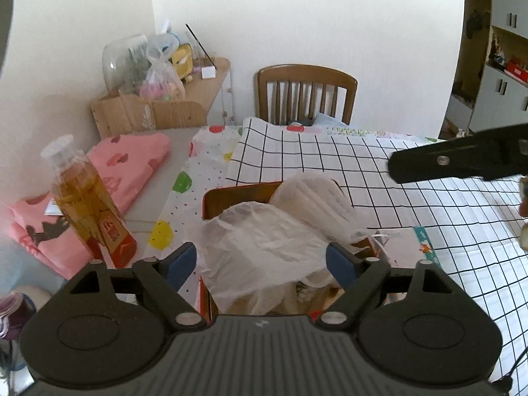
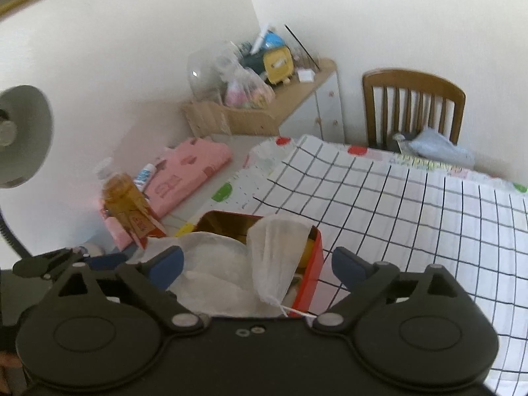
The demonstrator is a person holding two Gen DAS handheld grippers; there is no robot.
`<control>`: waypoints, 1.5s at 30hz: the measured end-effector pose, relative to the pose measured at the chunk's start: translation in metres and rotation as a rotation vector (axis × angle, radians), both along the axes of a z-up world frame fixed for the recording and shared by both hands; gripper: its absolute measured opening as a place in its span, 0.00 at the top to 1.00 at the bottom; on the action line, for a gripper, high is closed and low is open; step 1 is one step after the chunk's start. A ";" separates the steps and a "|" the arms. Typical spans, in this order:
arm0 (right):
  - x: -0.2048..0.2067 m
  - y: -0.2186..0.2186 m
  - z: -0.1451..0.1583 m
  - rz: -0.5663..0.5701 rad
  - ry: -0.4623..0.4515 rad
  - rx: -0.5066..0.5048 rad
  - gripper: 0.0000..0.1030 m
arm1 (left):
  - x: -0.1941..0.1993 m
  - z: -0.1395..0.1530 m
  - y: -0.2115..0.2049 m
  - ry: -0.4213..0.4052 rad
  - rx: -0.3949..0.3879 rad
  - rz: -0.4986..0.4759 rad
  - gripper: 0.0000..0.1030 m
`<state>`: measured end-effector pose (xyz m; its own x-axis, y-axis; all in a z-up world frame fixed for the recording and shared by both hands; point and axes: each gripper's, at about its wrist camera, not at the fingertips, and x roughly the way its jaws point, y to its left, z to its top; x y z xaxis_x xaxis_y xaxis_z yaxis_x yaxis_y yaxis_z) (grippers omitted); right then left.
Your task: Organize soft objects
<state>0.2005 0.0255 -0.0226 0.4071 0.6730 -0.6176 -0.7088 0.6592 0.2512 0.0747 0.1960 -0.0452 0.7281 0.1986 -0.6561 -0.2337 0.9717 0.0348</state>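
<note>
Both hand-held grippers are released with nothing pinched: the left hand-held gripper (image 1: 260, 264) and the right hand-held gripper (image 2: 257, 260) each hang with jaws spread wide over the red tin (image 2: 313, 257), blue pads clear of the stuff below. White face masks (image 2: 277, 250) and a crumpled white tissue (image 1: 264, 244) sit piled in that open tin, one mask draped over its rim with a string dangling out. Tin sits on the surface with the grid-pattern cloth (image 2: 412, 217), a bottle of amber drink (image 1: 85, 194) stands just beside it, folded pink cloth (image 1: 132, 161) lies behind that, and a wooden chair (image 1: 307, 95) is at the far edge.
</note>
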 end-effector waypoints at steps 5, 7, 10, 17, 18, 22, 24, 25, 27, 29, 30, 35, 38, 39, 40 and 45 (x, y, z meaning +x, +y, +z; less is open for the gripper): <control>-0.021 -0.030 0.012 0.021 -0.054 0.045 0.00 | -0.014 0.014 -0.019 -0.046 0.007 0.010 0.15; -0.028 -0.041 0.015 0.022 -0.067 0.053 0.00 | -0.019 0.020 -0.026 -0.073 0.004 0.017 0.14; -0.039 -0.057 0.019 0.024 -0.086 0.062 0.00 | -0.025 0.027 -0.036 -0.094 0.001 0.023 0.10; -0.056 -0.089 0.022 0.027 -0.096 0.080 0.00 | -0.037 0.042 -0.056 -0.169 -0.035 0.034 0.02; -0.058 -0.093 0.021 0.025 -0.094 0.084 0.00 | -0.038 0.043 -0.059 -0.170 -0.037 0.035 0.02; -0.066 -0.107 0.021 0.028 -0.103 0.085 0.00 | -0.042 0.049 -0.069 -0.182 -0.028 0.046 0.00; -0.070 -0.112 0.022 0.034 -0.106 0.086 0.00 | -0.045 0.052 -0.073 -0.192 -0.029 0.046 0.00; -0.072 -0.115 0.022 0.033 -0.107 0.087 0.00 | -0.045 0.053 -0.075 -0.192 -0.031 0.043 0.00; -0.075 -0.120 0.022 0.033 -0.109 0.091 0.00 | -0.047 0.054 -0.078 -0.197 -0.036 0.038 0.00; -0.077 -0.124 0.023 0.030 -0.107 0.095 0.00 | -0.048 0.056 -0.081 -0.200 -0.039 0.036 0.00; -0.078 -0.126 0.023 0.031 -0.106 0.097 0.00 | -0.050 0.056 -0.083 -0.202 -0.041 0.035 0.00; -0.088 -0.135 0.026 0.029 -0.141 0.099 0.00 | -0.060 0.062 -0.088 -0.228 -0.070 0.031 0.00; -0.094 -0.140 0.028 0.033 -0.163 0.097 0.00 | -0.066 0.065 -0.090 -0.241 -0.082 0.041 0.00; -0.095 -0.141 0.028 0.031 -0.168 0.096 0.00 | -0.067 0.066 -0.091 -0.239 -0.075 0.044 0.00; -0.096 -0.142 0.028 0.029 -0.172 0.096 0.00 | -0.068 0.066 -0.093 -0.238 -0.060 0.047 0.00; -0.098 -0.148 0.030 0.019 -0.169 0.108 0.00 | -0.074 0.067 -0.102 -0.241 -0.017 0.048 0.00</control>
<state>0.1023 -0.1224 0.0073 0.4855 0.7402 -0.4653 -0.7586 0.6212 0.1966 0.0005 0.0943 0.0222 0.8539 0.2270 -0.4684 -0.2790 0.9593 -0.0438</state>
